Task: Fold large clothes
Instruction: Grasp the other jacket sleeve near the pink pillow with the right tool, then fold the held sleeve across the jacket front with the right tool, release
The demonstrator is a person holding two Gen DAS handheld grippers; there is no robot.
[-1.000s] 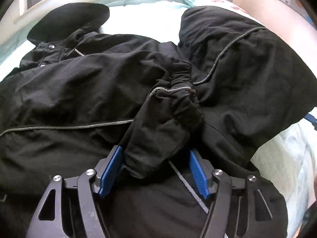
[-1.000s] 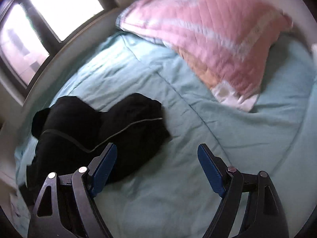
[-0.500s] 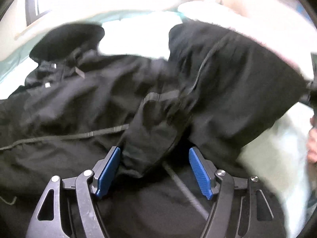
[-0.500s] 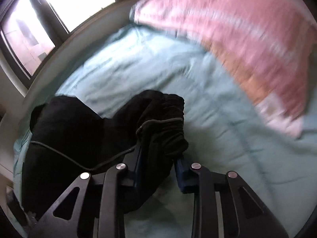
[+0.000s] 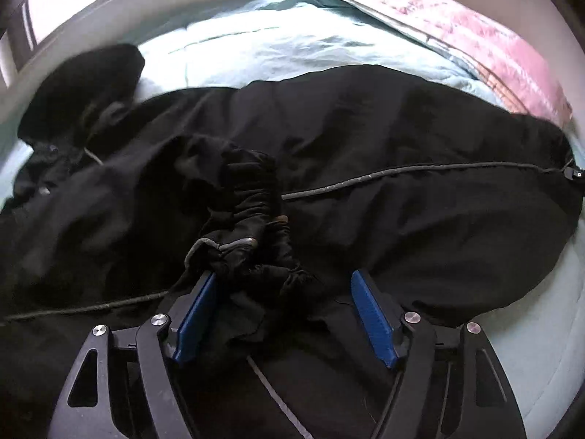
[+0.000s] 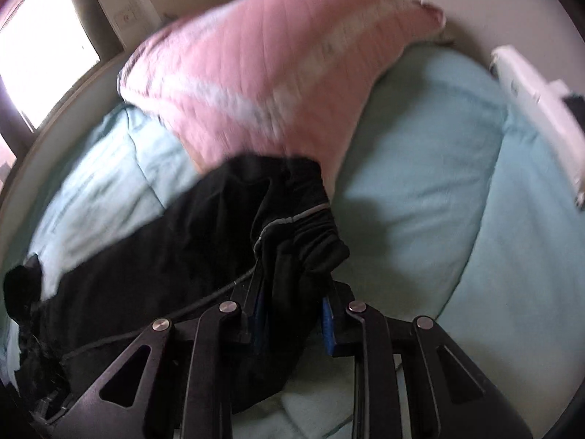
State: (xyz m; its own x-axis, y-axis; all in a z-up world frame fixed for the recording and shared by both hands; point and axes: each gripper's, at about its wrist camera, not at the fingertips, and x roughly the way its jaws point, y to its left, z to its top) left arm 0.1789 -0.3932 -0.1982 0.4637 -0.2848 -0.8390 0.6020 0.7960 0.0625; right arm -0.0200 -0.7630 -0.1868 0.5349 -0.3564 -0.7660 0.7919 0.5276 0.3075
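Note:
A large black jacket (image 5: 365,146) lies spread on the bed, its hood (image 5: 91,80) at the far left. In the left wrist view a crumpled sleeve cuff (image 5: 248,197) lies between the jaws of my left gripper (image 5: 283,281). Those jaws are opening: the left pad still touches cloth and the right pad stands clear. In the right wrist view my right gripper (image 6: 292,292) is closing and its pads pinch the other sleeve (image 6: 307,234) just below its elastic cuff. That sleeve is stretched out from the jacket body (image 6: 164,256).
A pink quilted blanket (image 6: 274,73) is heaped at the head of the bed, just beyond the held cuff. The light teal bed sheet (image 6: 438,183) lies all around. A white object (image 6: 530,102) sits at the right edge, and a window (image 6: 36,44) is at the left.
My right gripper went from open over the sheet to shut on the sleeve and drew it out toward the pink blanket. The left gripper's jaws widened around the bunched cuff.

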